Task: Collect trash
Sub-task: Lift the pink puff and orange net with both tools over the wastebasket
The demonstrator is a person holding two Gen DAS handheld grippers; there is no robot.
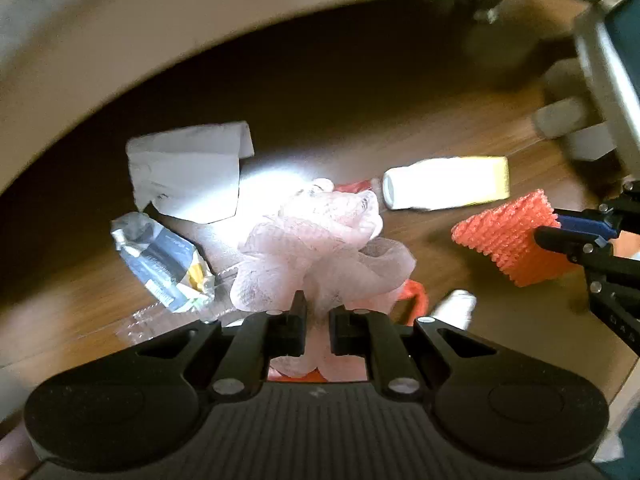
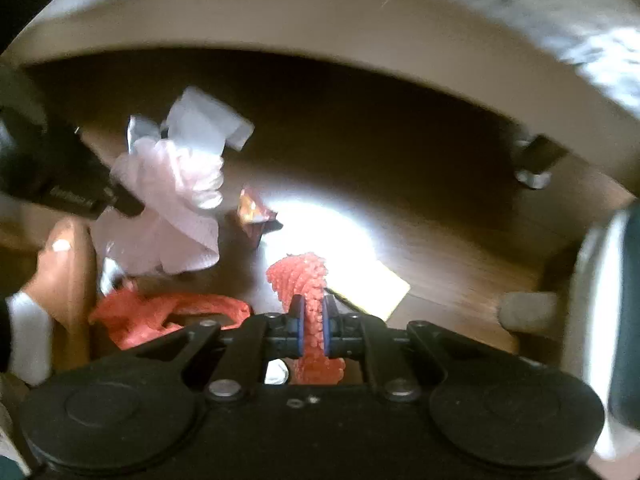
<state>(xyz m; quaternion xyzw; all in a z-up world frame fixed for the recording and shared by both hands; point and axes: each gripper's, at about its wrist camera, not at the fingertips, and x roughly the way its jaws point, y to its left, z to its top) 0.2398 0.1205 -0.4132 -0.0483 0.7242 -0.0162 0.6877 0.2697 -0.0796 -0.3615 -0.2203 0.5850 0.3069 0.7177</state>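
My left gripper [image 1: 317, 312] is shut on a pale pink foam net [image 1: 320, 240] and holds it above the wooden floor; the net also shows in the right wrist view [image 2: 176, 200]. My right gripper [image 2: 313, 312] is shut on a red-orange foam net [image 2: 308, 280], which also shows at the right of the left wrist view [image 1: 508, 236]. On the floor lie a white paper [image 1: 188, 172], a crumpled silver wrapper [image 1: 160, 260], a white and yellow bottle [image 1: 444, 182], a red plastic bag [image 2: 160, 316] and a small red snack wrapper [image 2: 252, 216].
The trash lies under a beige bed or sofa edge [image 1: 120, 40] that arches overhead. A metal furniture leg [image 1: 612, 80] and grey pads [image 1: 560, 118] stand at the right. A bare foot [image 2: 68, 272] is at the left of the right wrist view. A clear plastic piece [image 1: 140, 320] lies near my left gripper.
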